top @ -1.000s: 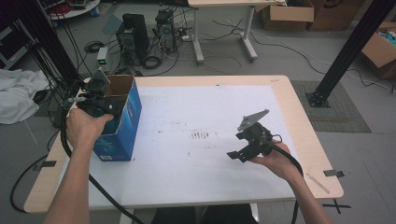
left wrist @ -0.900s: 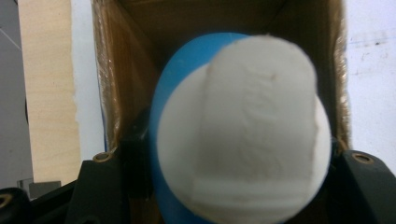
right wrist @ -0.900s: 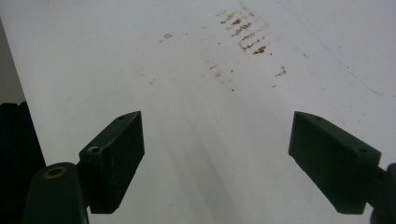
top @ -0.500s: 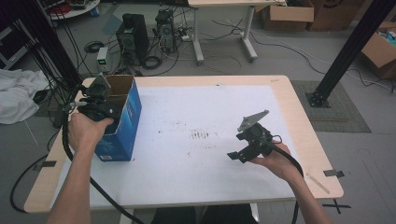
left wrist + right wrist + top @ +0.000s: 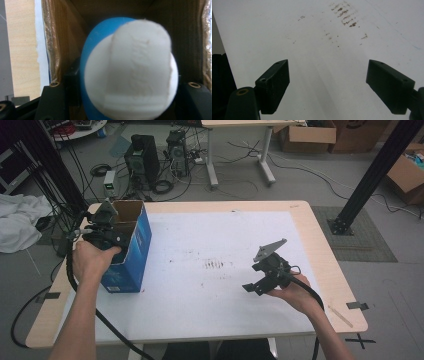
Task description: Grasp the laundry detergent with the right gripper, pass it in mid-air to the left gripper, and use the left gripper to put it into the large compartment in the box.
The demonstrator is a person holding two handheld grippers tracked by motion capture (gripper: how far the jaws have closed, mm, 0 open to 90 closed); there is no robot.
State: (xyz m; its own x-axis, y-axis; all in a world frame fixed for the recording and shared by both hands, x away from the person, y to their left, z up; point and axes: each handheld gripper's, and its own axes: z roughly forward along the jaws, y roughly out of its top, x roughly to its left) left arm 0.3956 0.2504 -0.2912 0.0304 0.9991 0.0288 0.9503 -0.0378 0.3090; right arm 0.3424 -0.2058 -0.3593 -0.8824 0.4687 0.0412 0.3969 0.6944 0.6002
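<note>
An open-topped blue cardboard box stands at the left edge of the white-topped table. My left gripper is held over the box's left rim. In the left gripper view it is shut on a rounded blue and white object, with the brown inner walls of the box right behind it. My right gripper hovers low over the right half of the table, tilted toward the middle. Its jaws stand wide open with bare white tabletop between them.
Brown smudges mark the middle of the tabletop. Beyond the table, computer towers and cables sit on the floor, with cardboard boxes farther back. A black post rises at the right and white cloth lies at the left.
</note>
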